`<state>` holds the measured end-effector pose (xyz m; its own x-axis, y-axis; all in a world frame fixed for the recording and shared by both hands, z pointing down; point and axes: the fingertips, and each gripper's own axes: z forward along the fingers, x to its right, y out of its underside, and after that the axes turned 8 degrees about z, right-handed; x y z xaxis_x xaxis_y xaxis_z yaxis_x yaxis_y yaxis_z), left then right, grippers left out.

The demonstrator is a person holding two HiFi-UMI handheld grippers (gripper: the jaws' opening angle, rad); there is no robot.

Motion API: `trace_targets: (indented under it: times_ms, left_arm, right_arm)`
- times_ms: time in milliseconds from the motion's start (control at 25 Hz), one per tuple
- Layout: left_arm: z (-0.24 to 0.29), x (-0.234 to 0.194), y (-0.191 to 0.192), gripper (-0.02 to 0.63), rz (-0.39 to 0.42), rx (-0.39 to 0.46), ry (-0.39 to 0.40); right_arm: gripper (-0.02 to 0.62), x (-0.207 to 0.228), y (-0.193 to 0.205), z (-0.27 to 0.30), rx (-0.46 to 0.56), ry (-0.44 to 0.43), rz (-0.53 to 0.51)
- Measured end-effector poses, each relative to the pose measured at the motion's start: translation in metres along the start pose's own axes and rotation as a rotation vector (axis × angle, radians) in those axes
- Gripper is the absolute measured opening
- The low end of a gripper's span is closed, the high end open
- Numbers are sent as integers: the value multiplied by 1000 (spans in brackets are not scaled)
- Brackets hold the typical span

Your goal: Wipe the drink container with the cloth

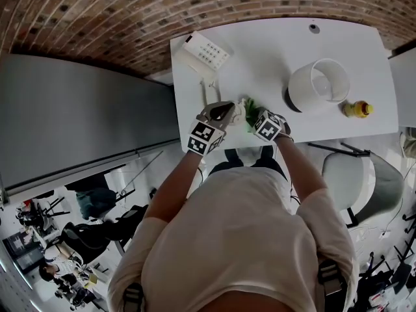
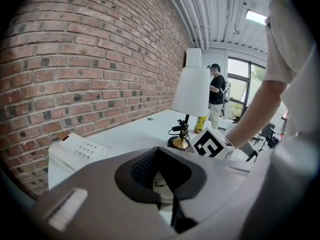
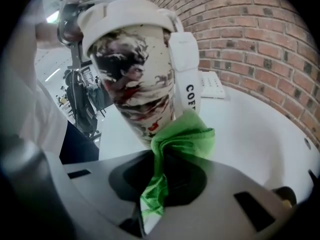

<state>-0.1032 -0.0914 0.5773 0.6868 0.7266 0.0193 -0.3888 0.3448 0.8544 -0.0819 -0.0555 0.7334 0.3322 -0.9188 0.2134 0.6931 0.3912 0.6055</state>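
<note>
A white lidded drink cup [image 3: 135, 79] with dark red and black smears and a strap down its side hangs over the table's front edge. My left gripper [image 1: 218, 116] is shut on its top rim; in the left gripper view only a white bit shows between the jaws [image 2: 160, 179]. My right gripper [image 3: 159, 176] is shut on a green cloth [image 3: 182, 134], and the cloth's bunched end touches the cup's lower side. In the head view the cloth [image 1: 249, 109] shows between the cup [image 1: 227, 111] and my right gripper [image 1: 258, 119].
On the white table [image 1: 260, 57] stand a lamp with a white shade [image 1: 318, 83], a white desk phone [image 1: 203, 52] at the back left and a small yellow bottle [image 1: 357, 109] at the right edge. A chair [image 1: 357, 181] stands to my right. A brick wall runs behind.
</note>
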Motion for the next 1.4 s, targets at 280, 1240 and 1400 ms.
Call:
trace_targets:
  times_ms: [280,1240,1400]
  left_arm:
    - [1,0,-1,6,0,3,3]
    - [1,1,0,6,2,2,8]
    - [1,1,-1,8,5,4,5]
  right_arm:
    - [35,-11,4,-1,-12,12,1]
    - [35,-57,7,13,-76,-12,-60]
    - [35,-63,6,14,-78,-12,-63]
